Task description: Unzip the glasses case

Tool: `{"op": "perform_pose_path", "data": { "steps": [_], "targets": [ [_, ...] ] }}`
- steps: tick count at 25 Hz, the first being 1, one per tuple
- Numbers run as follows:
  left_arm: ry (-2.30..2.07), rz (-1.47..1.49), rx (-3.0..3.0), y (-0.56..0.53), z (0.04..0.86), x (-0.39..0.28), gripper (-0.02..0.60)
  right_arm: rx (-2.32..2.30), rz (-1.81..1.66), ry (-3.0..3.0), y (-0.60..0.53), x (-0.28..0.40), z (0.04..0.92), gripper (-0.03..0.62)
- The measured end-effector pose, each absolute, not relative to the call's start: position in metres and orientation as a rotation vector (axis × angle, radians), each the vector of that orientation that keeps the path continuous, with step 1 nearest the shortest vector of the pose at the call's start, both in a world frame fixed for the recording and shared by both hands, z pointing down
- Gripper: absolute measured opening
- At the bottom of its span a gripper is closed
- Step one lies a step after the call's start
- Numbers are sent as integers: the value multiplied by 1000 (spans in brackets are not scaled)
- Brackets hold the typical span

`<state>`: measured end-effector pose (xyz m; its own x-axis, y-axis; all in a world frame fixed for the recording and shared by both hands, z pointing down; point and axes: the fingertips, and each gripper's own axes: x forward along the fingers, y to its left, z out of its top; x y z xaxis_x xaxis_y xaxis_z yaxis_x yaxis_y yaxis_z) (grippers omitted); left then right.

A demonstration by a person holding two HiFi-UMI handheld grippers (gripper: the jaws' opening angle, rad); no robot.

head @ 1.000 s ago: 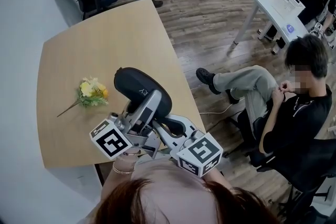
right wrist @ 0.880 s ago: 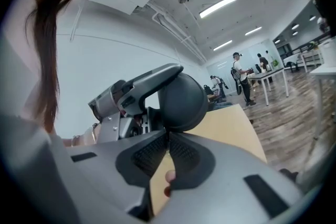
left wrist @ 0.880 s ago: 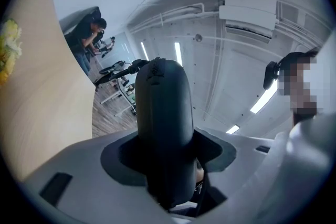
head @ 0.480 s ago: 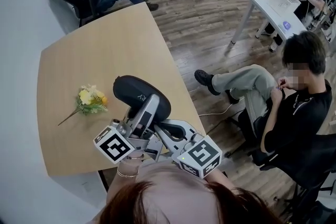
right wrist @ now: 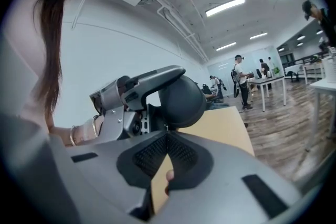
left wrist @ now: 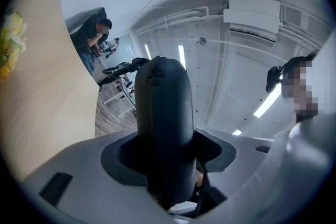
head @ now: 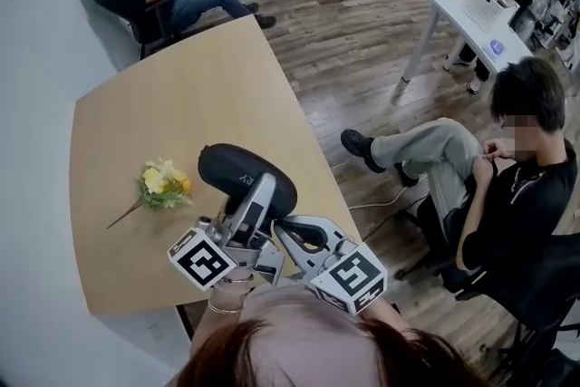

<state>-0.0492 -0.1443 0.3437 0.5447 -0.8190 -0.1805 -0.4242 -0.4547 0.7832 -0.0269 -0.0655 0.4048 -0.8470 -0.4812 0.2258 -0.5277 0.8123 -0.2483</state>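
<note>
Nothing has visibly shifted: the left gripper (head: 256,202) still has its jaws clamped on the glasses case (head: 245,175) above the surface (head: 181,104), and the right gripper (right wrist: 167,132) keeps its jaws closed at the case's near end, so unzipping seems unstarted.

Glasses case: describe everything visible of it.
The glasses case is a dark, oval, hard-looking shell with a matte skin. It has a small pale logo on one face and a zipper along its edge, which appears closed. It is held over the wooden table, clamped at one end between the fingers of the left gripper. The right gripper, fingers together, meets its near end; whether it pinches the zipper pull cannot be seen.
</note>
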Motion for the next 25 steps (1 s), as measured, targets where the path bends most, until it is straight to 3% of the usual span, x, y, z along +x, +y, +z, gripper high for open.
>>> {"op": "perform_pose_path", "data": {
  "steps": [25],
  "targets": [
    [-961,-750,2204,-138,308,-37,261,774,506,-3050,-64,-19,375,15]
  ]
}}
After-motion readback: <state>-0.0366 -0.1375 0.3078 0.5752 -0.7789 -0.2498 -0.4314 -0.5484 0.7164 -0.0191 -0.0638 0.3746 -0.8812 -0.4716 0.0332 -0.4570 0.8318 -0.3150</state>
